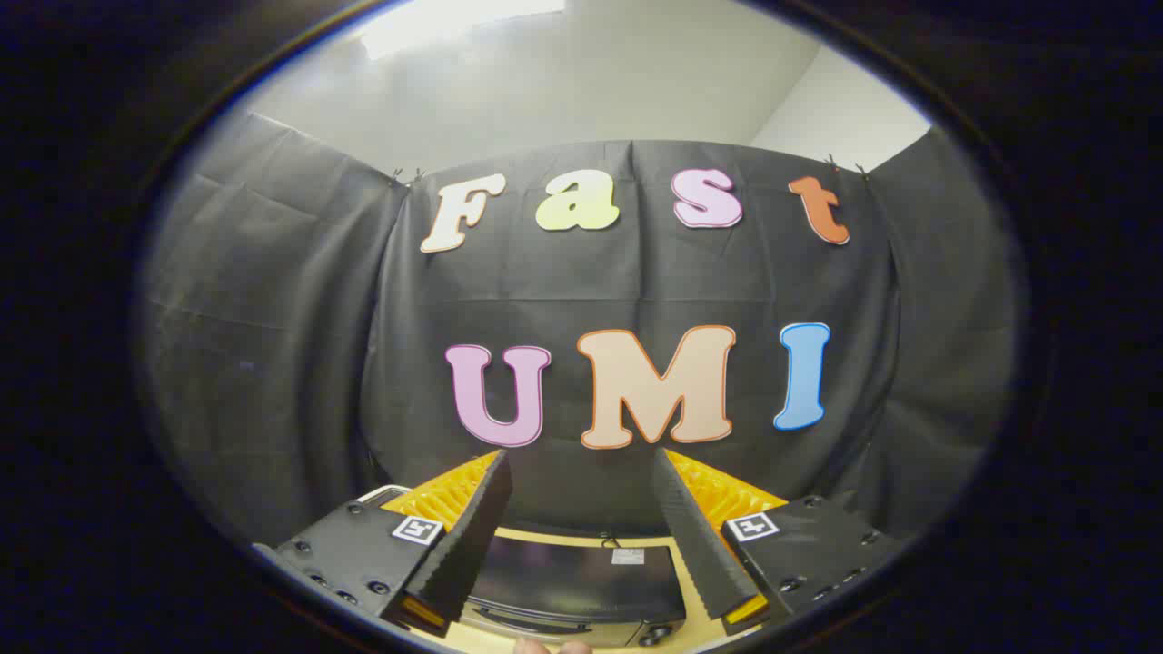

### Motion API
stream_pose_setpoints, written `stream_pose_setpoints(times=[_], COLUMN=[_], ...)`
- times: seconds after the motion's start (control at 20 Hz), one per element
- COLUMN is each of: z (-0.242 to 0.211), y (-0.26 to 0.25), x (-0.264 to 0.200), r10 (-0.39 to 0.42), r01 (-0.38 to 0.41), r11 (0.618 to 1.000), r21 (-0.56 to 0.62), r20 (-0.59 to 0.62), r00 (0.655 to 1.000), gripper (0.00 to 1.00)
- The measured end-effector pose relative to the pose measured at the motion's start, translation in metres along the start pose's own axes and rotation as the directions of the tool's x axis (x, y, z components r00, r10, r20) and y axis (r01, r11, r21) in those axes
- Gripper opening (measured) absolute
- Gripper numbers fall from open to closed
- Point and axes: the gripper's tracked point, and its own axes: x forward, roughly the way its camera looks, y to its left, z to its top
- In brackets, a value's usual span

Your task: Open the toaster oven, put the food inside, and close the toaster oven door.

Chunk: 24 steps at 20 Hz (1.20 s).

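Toaster oven (581, 581): a dark top panel is seen low between the two fingers, below their tips; its front edge with a handle bar faces the camera, and the door appears closed.
Left finger (468, 536): held raised above the oven, nothing touched by it.
Gripper (581, 468): spread wide, with an empty gap between the fingers; it is tilted upward toward the booth wall.
Right finger (695, 536): likewise raised and free of contact.
Table (677, 568): a light wooden surface is seen under and around the oven.
Knob (656, 631): a round dial is made out at the oven's front right.
Booth wall (273, 318): black cloth is hung beyond the fingers.
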Motion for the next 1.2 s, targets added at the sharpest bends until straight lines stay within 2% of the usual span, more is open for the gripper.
stream_pose_setpoints(times=[0.3, 0.8, 1.2], z=[-0.008, -0.022, -0.055], y=[-0.008, 0.03, 0.046], x=[0.014, 0.026, 0.048], r10=[-0.012, 0.041, -0.034], r01=[0.011, -0.041, 0.034], r11=[0.997, 0.999, 0.999], r21=[-0.07, 0.009, 0.007], r20=[-0.019, -0.015, -0.013], r00=[1.0, 0.999, 0.999], gripper=[0.97, 0.97, 0.97])
